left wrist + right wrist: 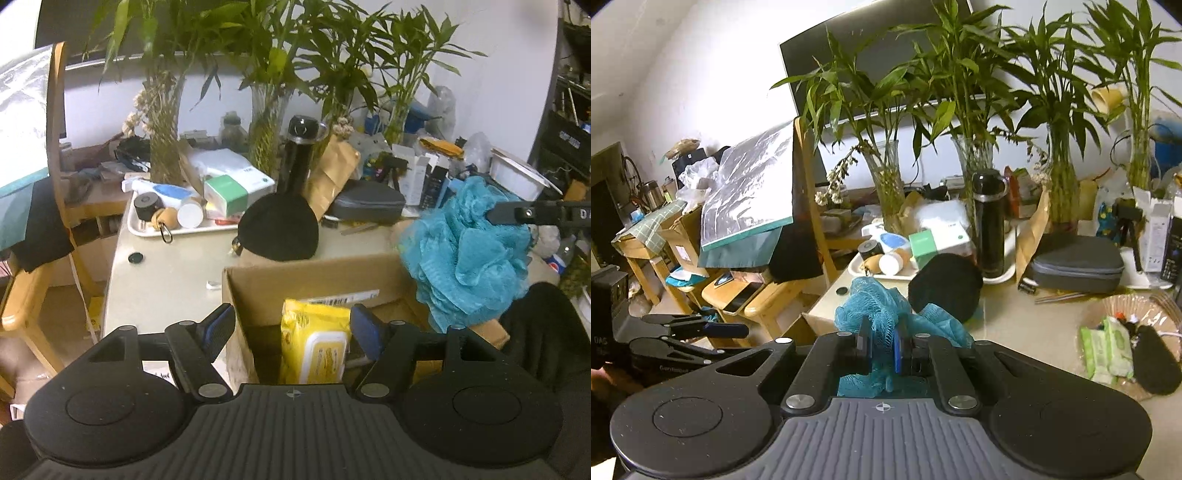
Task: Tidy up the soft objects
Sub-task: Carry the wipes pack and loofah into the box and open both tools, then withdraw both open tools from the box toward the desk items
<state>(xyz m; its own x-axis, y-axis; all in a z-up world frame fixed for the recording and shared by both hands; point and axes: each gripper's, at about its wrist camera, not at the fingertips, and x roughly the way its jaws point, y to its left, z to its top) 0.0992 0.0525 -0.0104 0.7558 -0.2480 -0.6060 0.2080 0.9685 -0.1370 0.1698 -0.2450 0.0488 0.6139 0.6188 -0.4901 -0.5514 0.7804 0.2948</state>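
A cardboard box (258, 280) stands below my left gripper (291, 321), which is open above it. A yellow wet-wipe pack (314, 347) stands upright inside the box between the fingers, untouched. My right gripper (881, 347) is shut on a teal mesh bath sponge (882, 302). In the left wrist view the sponge (469, 258) hangs over the box's right edge, pinched by the right gripper (498, 214). A black soft pouch (279, 229) lies on the table behind the box. The left gripper (731, 332) shows at the left of the right wrist view.
A white tray (147, 229) with bottles, vases of bamboo (266, 144), a black flask (297, 158) and a grey case (365, 203) crowd the table's back. A basket (1167, 306) with green wipe packs (1106, 350) sits at the right. Wooden chairs (768, 302) stand at the left.
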